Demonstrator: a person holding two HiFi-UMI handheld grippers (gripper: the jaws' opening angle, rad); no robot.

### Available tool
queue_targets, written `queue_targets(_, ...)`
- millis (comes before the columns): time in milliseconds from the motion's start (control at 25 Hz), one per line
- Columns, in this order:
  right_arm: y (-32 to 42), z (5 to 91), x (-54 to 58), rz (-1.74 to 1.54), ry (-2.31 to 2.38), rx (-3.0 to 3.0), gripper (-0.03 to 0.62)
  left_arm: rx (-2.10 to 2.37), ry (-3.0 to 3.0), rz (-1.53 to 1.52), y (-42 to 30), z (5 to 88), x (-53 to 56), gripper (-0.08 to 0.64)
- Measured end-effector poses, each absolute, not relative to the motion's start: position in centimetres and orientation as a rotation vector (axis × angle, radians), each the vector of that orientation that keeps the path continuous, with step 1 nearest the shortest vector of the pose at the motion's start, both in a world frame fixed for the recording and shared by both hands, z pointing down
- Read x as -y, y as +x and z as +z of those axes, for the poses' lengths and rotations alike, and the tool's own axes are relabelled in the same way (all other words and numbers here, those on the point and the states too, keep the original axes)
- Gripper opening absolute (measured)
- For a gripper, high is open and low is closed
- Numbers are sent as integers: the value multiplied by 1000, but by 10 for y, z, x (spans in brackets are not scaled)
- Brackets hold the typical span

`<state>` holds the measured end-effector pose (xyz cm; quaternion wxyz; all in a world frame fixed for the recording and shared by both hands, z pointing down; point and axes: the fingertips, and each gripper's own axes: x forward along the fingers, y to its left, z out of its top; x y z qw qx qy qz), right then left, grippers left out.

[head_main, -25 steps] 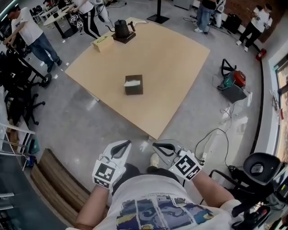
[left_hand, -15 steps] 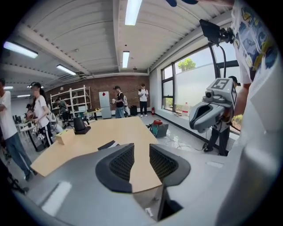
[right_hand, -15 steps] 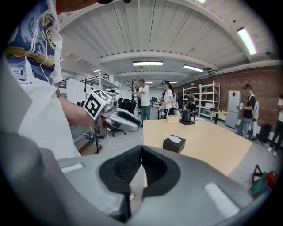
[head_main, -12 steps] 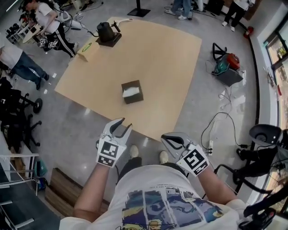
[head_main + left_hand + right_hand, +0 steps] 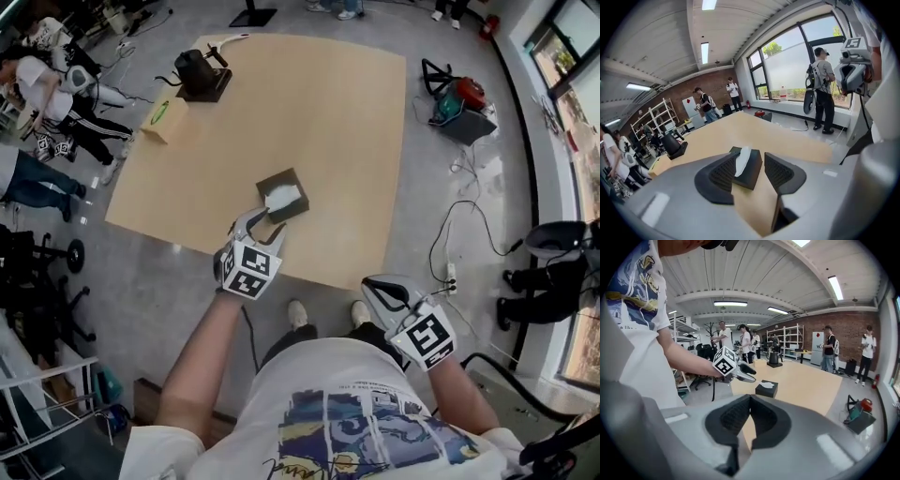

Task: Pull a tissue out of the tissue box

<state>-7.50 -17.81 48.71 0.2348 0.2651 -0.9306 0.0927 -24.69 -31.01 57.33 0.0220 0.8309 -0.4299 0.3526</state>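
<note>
A dark tissue box (image 5: 273, 184) with a white tissue (image 5: 286, 196) sticking out of its top stands near the front of the tan table (image 5: 328, 131). My left gripper (image 5: 262, 225) hovers over the table's front edge, just short of the box. Its jaws are opening and nothing is between them. In the left gripper view the box (image 5: 753, 169) and tissue (image 5: 742, 161) show beyond the left gripper (image 5: 751, 158). My right gripper (image 5: 373, 285) is shut and empty, held low off the table near my body. The right gripper view shows the right gripper (image 5: 750, 401) with pads together and the box (image 5: 766, 389) ahead.
A black kettle on a dark base (image 5: 198, 71) and a tan carton (image 5: 164, 120) stand at the table's far left. People (image 5: 56, 89) are beyond the left edge. A red machine (image 5: 459, 98) and cables (image 5: 459, 234) lie on the floor at right.
My left gripper has swung forward from beside my body to over the table's front edge near the box, and its jaws have parted. My right gripper shifted slightly right and stays shut.
</note>
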Motion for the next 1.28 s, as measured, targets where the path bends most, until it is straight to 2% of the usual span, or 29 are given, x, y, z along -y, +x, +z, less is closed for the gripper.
queue_targets(400,-55,494,175,346,914,2439,3,1162,2588,1309,-248,633,352,218)
queue_targets(640,-56,499,180,348,901,2425,3,1118,2547,1329,-250,650,360,215)
queue_targets(720,-58,500,183,344,889,2426,3,1113,2536,1328,-251,652,363,177)
queue_targets(880,-64,499,190,348,873,2436,3,1134,2541,1301,-255,648,365,12)
queue_targets(1280,-65,499,201,323,815,2462,3,1174,2545,1236,-258,621,368,8)
